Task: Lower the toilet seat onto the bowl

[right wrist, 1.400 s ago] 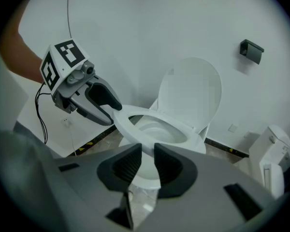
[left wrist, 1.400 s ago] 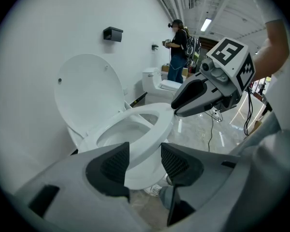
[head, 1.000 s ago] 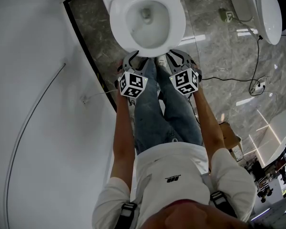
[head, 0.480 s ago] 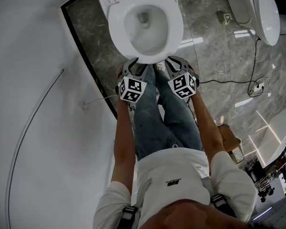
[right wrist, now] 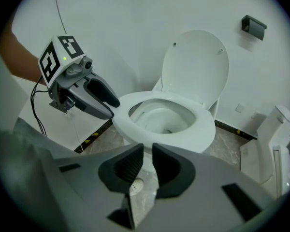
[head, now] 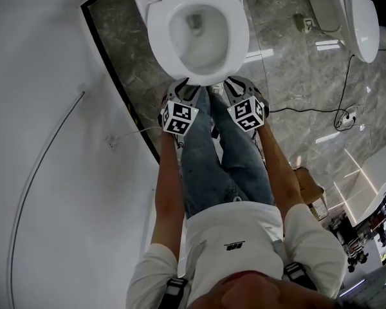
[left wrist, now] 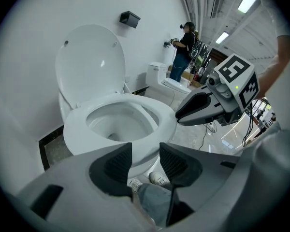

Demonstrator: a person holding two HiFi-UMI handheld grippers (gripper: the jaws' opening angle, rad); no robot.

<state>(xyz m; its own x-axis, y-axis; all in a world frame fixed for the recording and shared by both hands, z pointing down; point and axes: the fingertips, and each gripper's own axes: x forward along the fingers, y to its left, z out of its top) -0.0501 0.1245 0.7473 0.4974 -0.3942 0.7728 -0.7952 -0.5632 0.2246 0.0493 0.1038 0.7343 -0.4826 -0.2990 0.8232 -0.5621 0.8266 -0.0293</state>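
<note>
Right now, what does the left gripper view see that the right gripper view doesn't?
Only the left gripper view shows the right tool, a person standing far back, and white shoes on the floor. Only the right gripper view shows the left tool and a thin cable on the wall. Both show the toilet seat lying on the bowl, the lid standing up, and a black box on the wall.

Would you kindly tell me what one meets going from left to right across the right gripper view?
Grey left gripper with its black-and-white marker cube → white oval toilet seat → second white toilet at the right edge.
</note>
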